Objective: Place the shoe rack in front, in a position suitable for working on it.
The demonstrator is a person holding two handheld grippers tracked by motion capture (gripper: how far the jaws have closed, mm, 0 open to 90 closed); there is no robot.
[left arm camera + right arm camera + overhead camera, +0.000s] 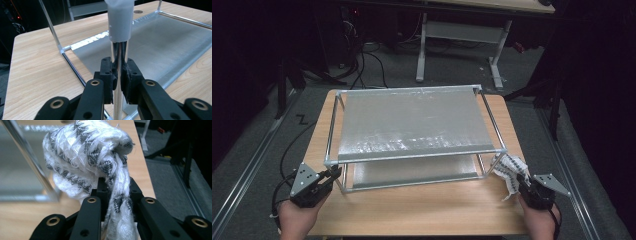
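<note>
On a wooden worktop (422,210) sits a two-tier metal rack (412,130), its chrome tube frame carrying a grey upper shelf and a lower one just above the wood. A person at the near edge works it with a tool in each hand. The left tool (332,176) is clamped on the rack's near-left upright post (118,75); the left gripper view has the jaws closed tight on the shiny tube just below a grey plastic corner sleeve (120,20). The right tool (518,184) grips a white-and-grey woven cloth (511,172), bunched into a loose wad, with a twisted tail running down between the narrow jaws in the right gripper view (117,202). The cloth hangs just beside the rack's near-right corner post (30,162), close to it; whether the two touch cannot be told.

Judged from this arrangement, the job looks like wiping down the rack, and it stands at an early stage: the frame is steadied by one hand, the cloth is picked up and brought to the near-right corner, but it lies on neither shelf. The upper shelf (412,120) shows pale streaks and glare across its near half, which could be marks or only reflection. Left to do, by this reading, is to bring the cloth onto the surfaces and pass it across them.
</note>
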